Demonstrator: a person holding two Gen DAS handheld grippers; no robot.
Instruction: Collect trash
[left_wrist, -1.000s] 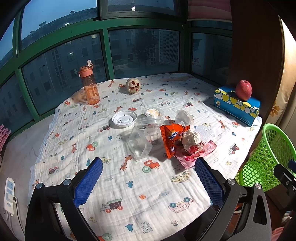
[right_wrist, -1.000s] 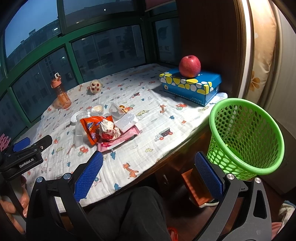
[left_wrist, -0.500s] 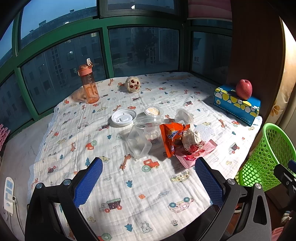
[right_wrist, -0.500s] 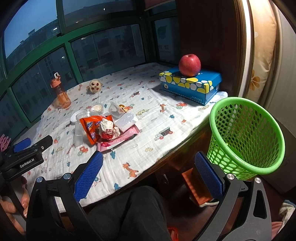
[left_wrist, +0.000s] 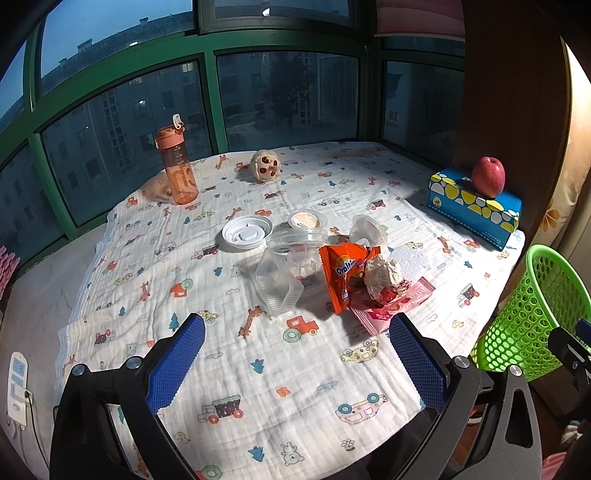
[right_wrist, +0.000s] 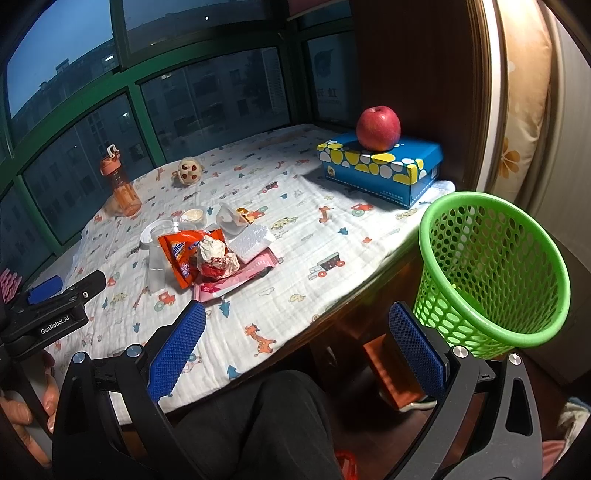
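A pile of trash lies mid-table: an orange Ovaltine wrapper (left_wrist: 341, 267), a crumpled paper ball (left_wrist: 382, 275), a pink wrapper (left_wrist: 391, 302), clear plastic containers (left_wrist: 282, 280) and a white lid (left_wrist: 246, 232). The pile also shows in the right wrist view, with the orange wrapper (right_wrist: 181, 251) in front. A green mesh basket (right_wrist: 491, 266) stands off the table's right edge and shows in the left wrist view (left_wrist: 532, 306). My left gripper (left_wrist: 295, 354) is open and empty, short of the pile. My right gripper (right_wrist: 295, 343) is open and empty over the table's front edge.
An orange water bottle (left_wrist: 175, 166) and a small round toy (left_wrist: 264, 165) stand near the window. A blue tissue box (left_wrist: 474, 206) with a red apple (left_wrist: 488, 176) on it sits at the right. A printed cloth (left_wrist: 229, 369) covers the table.
Both views have shifted only slightly. Both grippers stay open and empty, and the trash has not moved.
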